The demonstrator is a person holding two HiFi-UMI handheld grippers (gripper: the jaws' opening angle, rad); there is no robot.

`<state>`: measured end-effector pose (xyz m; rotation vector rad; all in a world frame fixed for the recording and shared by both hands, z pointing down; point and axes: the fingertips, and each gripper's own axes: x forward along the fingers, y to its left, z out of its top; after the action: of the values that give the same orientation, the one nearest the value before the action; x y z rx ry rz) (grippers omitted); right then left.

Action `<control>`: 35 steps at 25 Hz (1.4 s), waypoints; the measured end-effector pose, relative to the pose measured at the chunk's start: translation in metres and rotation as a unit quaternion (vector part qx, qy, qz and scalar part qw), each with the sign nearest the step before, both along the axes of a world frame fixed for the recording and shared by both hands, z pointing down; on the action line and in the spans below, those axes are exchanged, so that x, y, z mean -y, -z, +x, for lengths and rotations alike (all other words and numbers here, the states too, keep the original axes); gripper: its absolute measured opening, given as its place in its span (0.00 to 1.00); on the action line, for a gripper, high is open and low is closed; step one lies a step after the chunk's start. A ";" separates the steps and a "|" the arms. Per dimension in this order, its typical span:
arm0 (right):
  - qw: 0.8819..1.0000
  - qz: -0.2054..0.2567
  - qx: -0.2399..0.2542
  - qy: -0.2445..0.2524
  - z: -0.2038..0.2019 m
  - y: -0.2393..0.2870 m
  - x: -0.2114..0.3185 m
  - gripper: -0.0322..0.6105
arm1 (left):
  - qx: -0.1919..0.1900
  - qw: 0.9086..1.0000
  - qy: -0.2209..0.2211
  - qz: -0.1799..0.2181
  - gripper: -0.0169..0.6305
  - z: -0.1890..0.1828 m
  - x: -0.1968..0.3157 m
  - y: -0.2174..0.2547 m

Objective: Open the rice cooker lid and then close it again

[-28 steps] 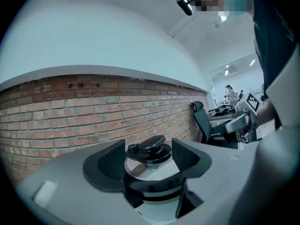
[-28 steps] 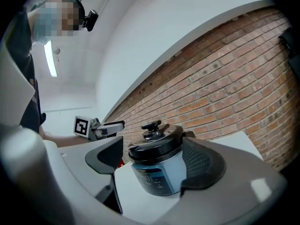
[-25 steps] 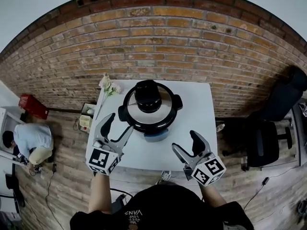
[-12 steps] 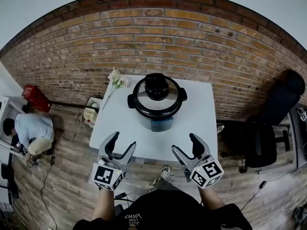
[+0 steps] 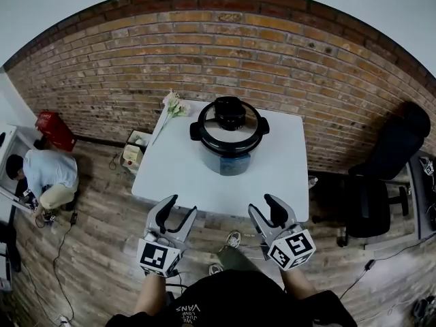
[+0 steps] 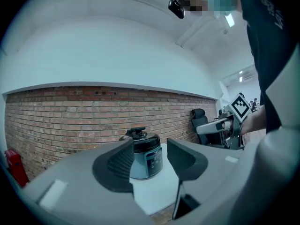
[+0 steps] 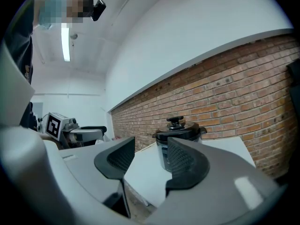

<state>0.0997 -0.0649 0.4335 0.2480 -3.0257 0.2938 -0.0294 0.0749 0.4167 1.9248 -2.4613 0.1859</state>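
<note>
The rice cooker (image 5: 229,138) stands on the white table (image 5: 177,176), its black lid (image 5: 229,122) closed with a knob on top. It also shows between the jaws in the left gripper view as the cooker (image 6: 143,153) and in the right gripper view as the cooker (image 7: 179,135). Both grippers hang off the table's near edge, well short of the cooker. My left gripper (image 5: 178,212) and right gripper (image 5: 263,209) hold nothing; their jaws are closing with only air between them.
A sprig of flowers (image 5: 172,105) lies at the table's far left corner. A brick wall (image 5: 218,53) runs behind. A person (image 5: 42,176) crouches on the wooden floor at left by a red box (image 5: 56,129). A black office chair (image 5: 385,182) stands at right.
Both grippers have drawn back from beside the cooker to beyond the table's near edge. Their jaws have narrowed. The cooker's lid stays closed.
</note>
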 end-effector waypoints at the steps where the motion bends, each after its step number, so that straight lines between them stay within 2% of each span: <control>1: 1.000 0.000 0.000 0.000 0.002 0.000 -0.004 0.39 | 0.002 1.000 0.002 0.003 0.36 0.002 -0.005 0.000; 4: 1.000 -0.001 0.004 -0.003 0.008 -0.003 -0.015 0.34 | -0.003 1.000 0.007 -0.002 0.30 0.011 -0.018 -0.001; 9: 1.000 0.002 0.000 0.003 0.017 -0.003 -0.034 0.24 | -0.005 1.000 0.020 0.002 0.10 0.023 -0.039 -0.005; 12: 1.000 0.000 0.000 0.006 0.022 -0.007 -0.043 0.16 | -0.004 1.000 0.019 0.009 0.06 0.029 -0.047 -0.011; 14: 1.000 0.001 -0.002 0.009 0.024 -0.010 -0.048 0.11 | 0.000 1.000 0.017 0.020 0.04 0.032 -0.050 -0.015; 17: 1.000 -0.004 -0.003 0.012 0.028 -0.014 -0.052 0.06 | -0.008 1.000 0.013 0.006 0.03 0.040 -0.053 -0.022; 25: 0.999 -0.028 -0.013 0.011 0.030 -0.027 -0.047 0.06 | -0.002 1.000 0.001 -0.004 0.03 0.051 -0.047 -0.035; 35: 0.999 -0.024 -0.021 0.020 0.025 -0.032 -0.041 0.06 | -0.007 1.000 0.011 -0.018 0.03 0.049 -0.040 -0.043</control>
<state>0.1251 -0.0244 0.4655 0.1864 -2.9740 0.3541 0.0195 0.1152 0.4597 1.8767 -2.4525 0.2140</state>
